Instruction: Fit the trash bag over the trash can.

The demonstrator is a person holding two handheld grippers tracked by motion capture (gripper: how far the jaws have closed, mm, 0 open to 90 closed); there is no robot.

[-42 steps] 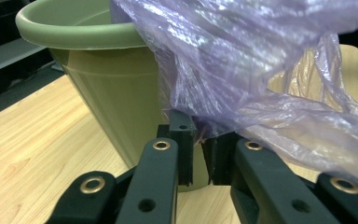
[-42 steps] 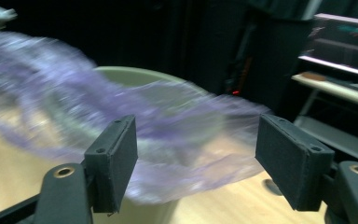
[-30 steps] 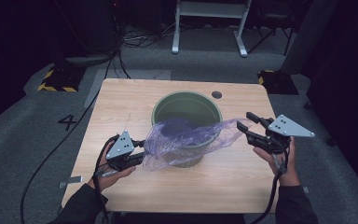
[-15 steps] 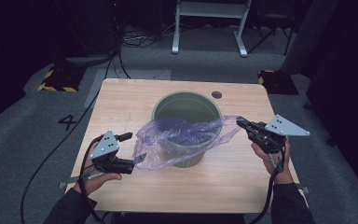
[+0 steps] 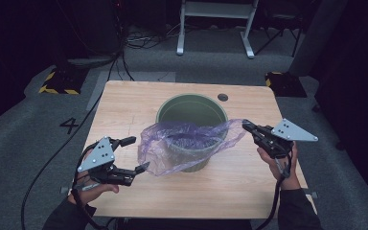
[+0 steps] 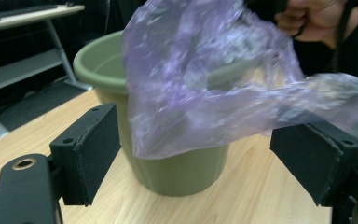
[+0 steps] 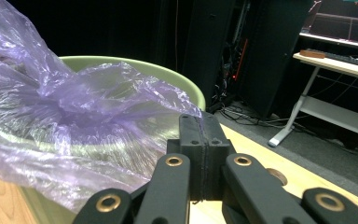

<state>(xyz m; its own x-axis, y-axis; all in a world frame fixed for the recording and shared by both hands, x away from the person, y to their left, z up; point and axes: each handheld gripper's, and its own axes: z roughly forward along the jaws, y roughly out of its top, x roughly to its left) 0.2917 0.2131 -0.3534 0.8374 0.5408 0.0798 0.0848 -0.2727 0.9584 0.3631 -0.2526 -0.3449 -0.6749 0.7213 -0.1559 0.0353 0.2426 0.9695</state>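
Currently: bag draped over bucket, one claw gripping

Presently the purple plastic bag (image 5: pixel 182 143) is lying across the near rim of the green bucket (image 5: pixel 191 112), which is standing upright near the middle of the wooden bench (image 5: pixel 124 103). Part of the film is sagging down the bucket's near outer wall toward the person; part is stretching across the mouth toward the right.

The right claw (image 5: pixel 245 125) is sitting just right of the bucket with its jaws pressed fully together, and it is pinching the bag's right-hand corner; in the right gripper view the film (image 7: pixel 74 121) is running straight into the shut jaws of the claw (image 7: pixel 200 126), with the bucket rim (image 7: pixel 177 81) behind.

The left claw (image 5: pixel 139 154) is being held at the near left of the bucket, its jaws having just been opening and now standing wide apart. In the left gripper view the two pads (image 6: pixel 93 154) are flanking the bag's hanging edge (image 6: pixel 196 93) without touching it; nothing is being held there. The bag's lower edge is hanging free in front of the bucket wall (image 6: pixel 177 172).
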